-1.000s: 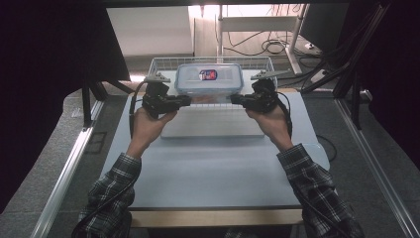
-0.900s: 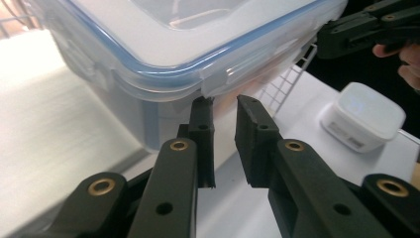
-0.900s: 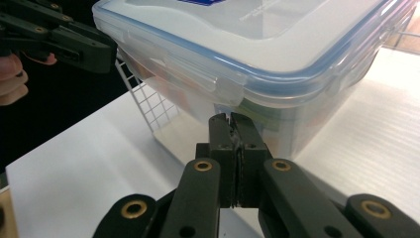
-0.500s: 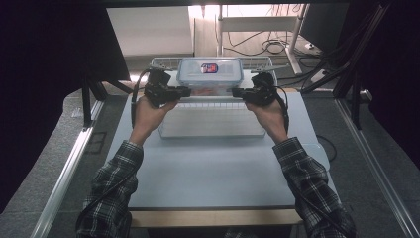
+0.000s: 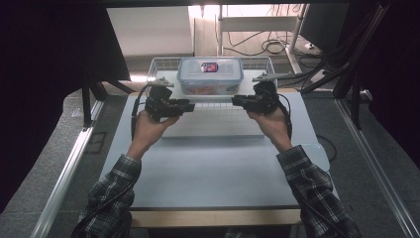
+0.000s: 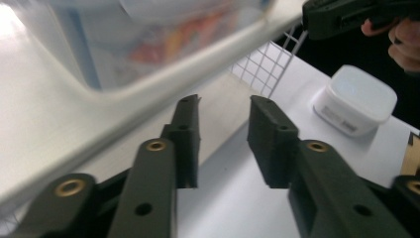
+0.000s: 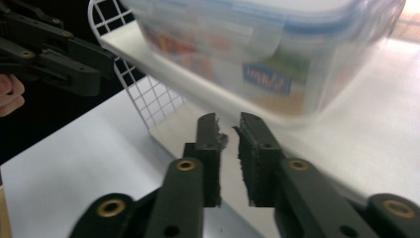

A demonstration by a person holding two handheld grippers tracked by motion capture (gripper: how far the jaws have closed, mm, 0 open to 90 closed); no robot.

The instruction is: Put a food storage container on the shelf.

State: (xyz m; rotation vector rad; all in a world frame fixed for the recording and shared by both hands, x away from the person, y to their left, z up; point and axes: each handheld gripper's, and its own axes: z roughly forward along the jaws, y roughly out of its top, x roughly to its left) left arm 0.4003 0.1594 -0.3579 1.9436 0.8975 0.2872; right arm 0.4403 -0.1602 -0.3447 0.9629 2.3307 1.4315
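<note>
A clear plastic container (image 5: 210, 74) with a blue-edged lid and a red label stands in a white wire basket (image 5: 158, 63) at the table's far edge. It appears blurred in the left gripper view (image 6: 148, 44) and in the right gripper view (image 7: 257, 54). My left gripper (image 5: 190, 105) is in front of the basket's left end, jaws open and empty (image 6: 225, 101). My right gripper (image 5: 235, 100) is near the basket's right front; its jaws stand a narrow gap apart with nothing between them (image 7: 228, 121). Both point inward at each other.
A flat white panel (image 5: 210, 124) lies on the grey table (image 5: 208, 173) just in front of the basket. A small white square box (image 6: 354, 101) sits near the table's right edge (image 5: 314, 154). Cables and dark stands lie beyond the table.
Both grippers have drawn back a little toward the person and lower, away from the container's sides. The container rests in the basket, slightly farther back.
</note>
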